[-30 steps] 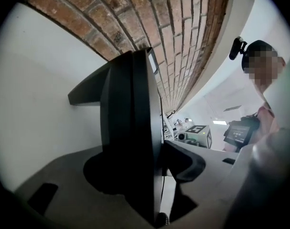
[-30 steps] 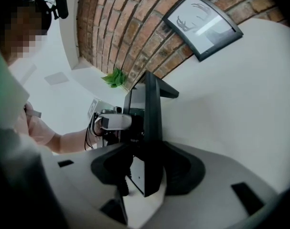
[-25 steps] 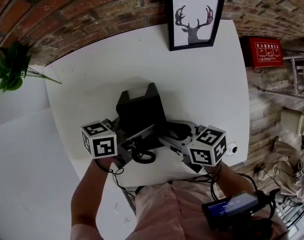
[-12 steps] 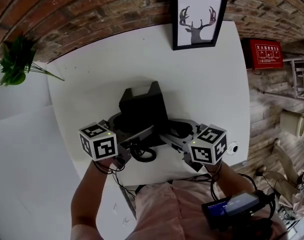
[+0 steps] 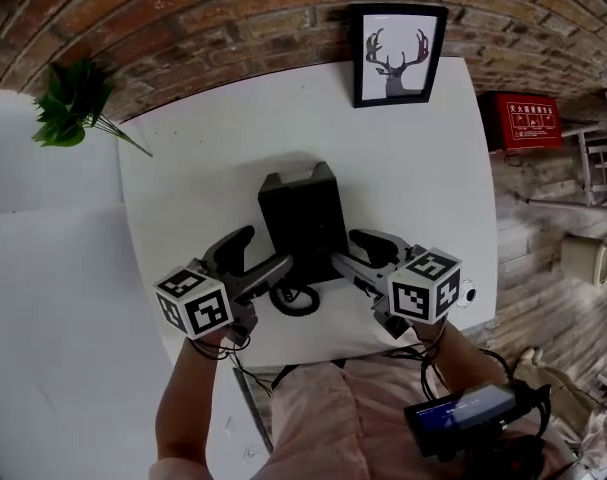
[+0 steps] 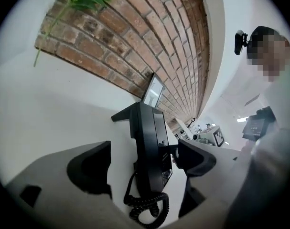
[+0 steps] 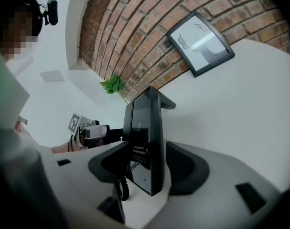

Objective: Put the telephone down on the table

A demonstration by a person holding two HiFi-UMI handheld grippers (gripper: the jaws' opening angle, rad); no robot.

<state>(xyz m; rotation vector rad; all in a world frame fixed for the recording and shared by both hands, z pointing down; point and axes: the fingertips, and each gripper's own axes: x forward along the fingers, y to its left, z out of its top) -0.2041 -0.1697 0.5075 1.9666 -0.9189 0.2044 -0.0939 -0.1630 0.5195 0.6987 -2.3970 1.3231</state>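
The black telephone (image 5: 303,218) stands on the white table (image 5: 413,168), its coiled cord (image 5: 295,298) lying at its near end. My left gripper (image 5: 258,258) is open wide at the phone's left near corner. In the left gripper view the telephone (image 6: 147,142) sits between the spread jaws, clear of the left one. My right gripper (image 5: 361,251) is at the right near corner and its jaws are opening. In the right gripper view the telephone's edge (image 7: 147,128) is between the jaws of the right gripper (image 7: 149,166), with a small gap at the right pad.
A framed deer picture (image 5: 396,53) leans on the brick wall at the table's far edge. A green plant (image 5: 73,103) hangs at the far left. A red box (image 5: 528,118) is on the wall to the right. The table's near edge is just below the cord.
My left gripper's jaws have spread wide and drawn back to the left off the telephone. The right gripper's jaws have widened. The telephone now rests on the table.
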